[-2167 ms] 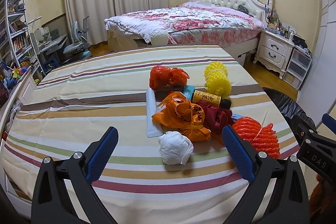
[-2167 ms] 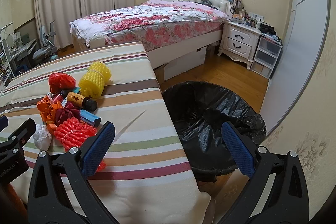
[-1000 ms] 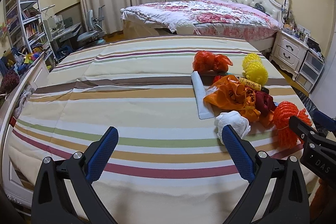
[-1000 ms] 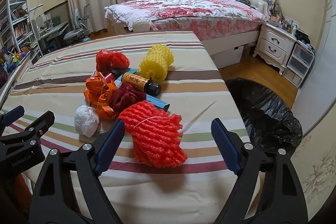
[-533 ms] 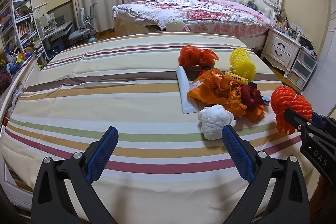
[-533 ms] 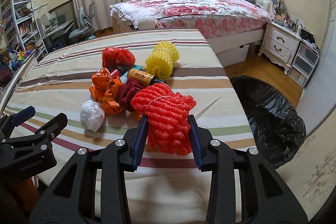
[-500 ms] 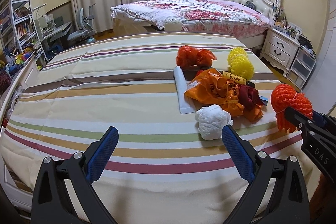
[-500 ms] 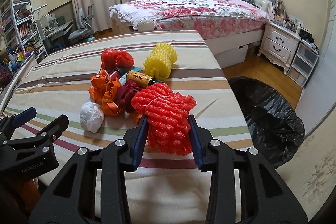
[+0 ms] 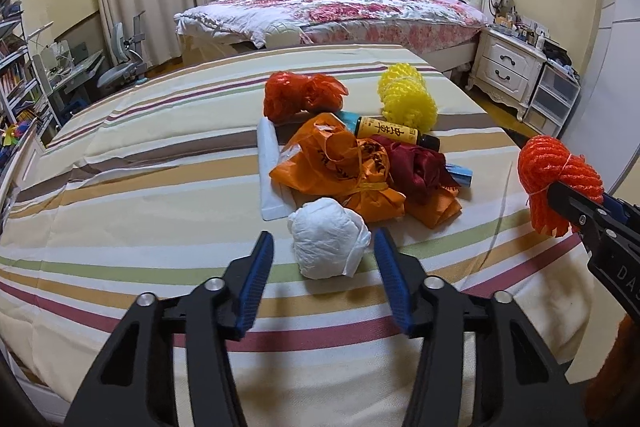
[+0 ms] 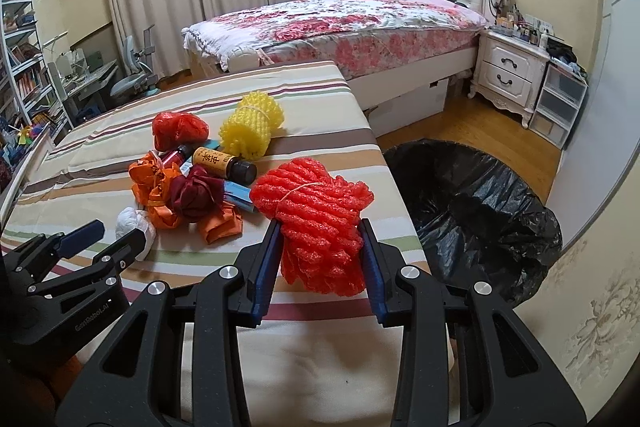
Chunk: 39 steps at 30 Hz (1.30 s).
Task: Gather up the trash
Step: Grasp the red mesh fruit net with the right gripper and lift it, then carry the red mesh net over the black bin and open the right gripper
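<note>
My right gripper [image 10: 320, 227] is shut on a red foam net [image 10: 316, 223] and holds it above the table's right edge; the net also shows in the left wrist view [image 9: 558, 179]. My left gripper [image 9: 324, 243] is open, its jaws either side of a white crumpled wad [image 9: 326, 243] on the striped tablecloth [image 9: 120, 187], not touching it. Behind the wad lie an orange bag [image 9: 340, 163], dark red wrapping [image 9: 416, 167], a brown bottle [image 9: 388, 133], a yellow foam net [image 9: 408, 99] and a red bag [image 9: 304, 95]. A bin with a black liner [image 10: 472, 211] stands on the floor to the right.
A white flat strip [image 9: 270, 171] lies left of the orange bag. A bed [image 10: 340, 23] and a white nightstand [image 10: 508, 75] stand behind the table. Shelves [image 10: 20, 75] and a desk chair [image 10: 132, 75] are at the left.
My left gripper has moved up to the white wad and narrowed around it. My right gripper has kept its hold on the red foam net and lifted it toward the bin side.
</note>
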Tool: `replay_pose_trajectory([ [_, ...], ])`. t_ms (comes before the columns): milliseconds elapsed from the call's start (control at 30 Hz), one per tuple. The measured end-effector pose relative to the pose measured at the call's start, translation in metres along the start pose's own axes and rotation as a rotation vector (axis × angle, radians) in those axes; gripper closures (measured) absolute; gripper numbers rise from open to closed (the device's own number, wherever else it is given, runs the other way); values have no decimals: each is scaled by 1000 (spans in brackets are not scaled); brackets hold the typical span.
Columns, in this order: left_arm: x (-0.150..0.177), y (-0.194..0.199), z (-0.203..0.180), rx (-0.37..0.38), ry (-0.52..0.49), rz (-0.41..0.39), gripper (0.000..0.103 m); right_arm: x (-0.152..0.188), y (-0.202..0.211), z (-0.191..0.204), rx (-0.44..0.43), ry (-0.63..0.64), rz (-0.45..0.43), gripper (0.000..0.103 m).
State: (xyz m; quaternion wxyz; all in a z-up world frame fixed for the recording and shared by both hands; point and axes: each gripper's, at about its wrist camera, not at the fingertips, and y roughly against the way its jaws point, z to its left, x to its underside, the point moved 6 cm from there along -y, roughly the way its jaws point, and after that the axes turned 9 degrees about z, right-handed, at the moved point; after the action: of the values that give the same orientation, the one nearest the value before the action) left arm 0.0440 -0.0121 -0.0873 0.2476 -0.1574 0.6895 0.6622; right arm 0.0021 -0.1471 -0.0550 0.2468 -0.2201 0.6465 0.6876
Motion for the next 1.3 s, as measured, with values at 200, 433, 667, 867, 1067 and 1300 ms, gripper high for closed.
replay_pose_trajectory([
  [200, 8, 1, -1, 23, -4, -7, 77, 1, -3, -4, -5, -15, 3, 66],
  [433, 8, 36, -11, 64, -42, -94, 77, -4, 5, -12, 10, -32, -23, 66],
  [667, -17, 48, -41, 123, -102, -149, 77, -17, 12, -44, 90, -76, -62, 66],
  [867, -40, 37, -78, 168, -158, -166, 77, -25, 7, -82, 179, -136, -75, 66],
  [1067, -62, 18, -120, 205, -211, -170, 77, -32, -2, -116, 228, -200, -72, 66],
  [1300, -80, -8, -157, 223, -261, -144, 77, -33, -17, -143, 249, -253, -51, 66],
])
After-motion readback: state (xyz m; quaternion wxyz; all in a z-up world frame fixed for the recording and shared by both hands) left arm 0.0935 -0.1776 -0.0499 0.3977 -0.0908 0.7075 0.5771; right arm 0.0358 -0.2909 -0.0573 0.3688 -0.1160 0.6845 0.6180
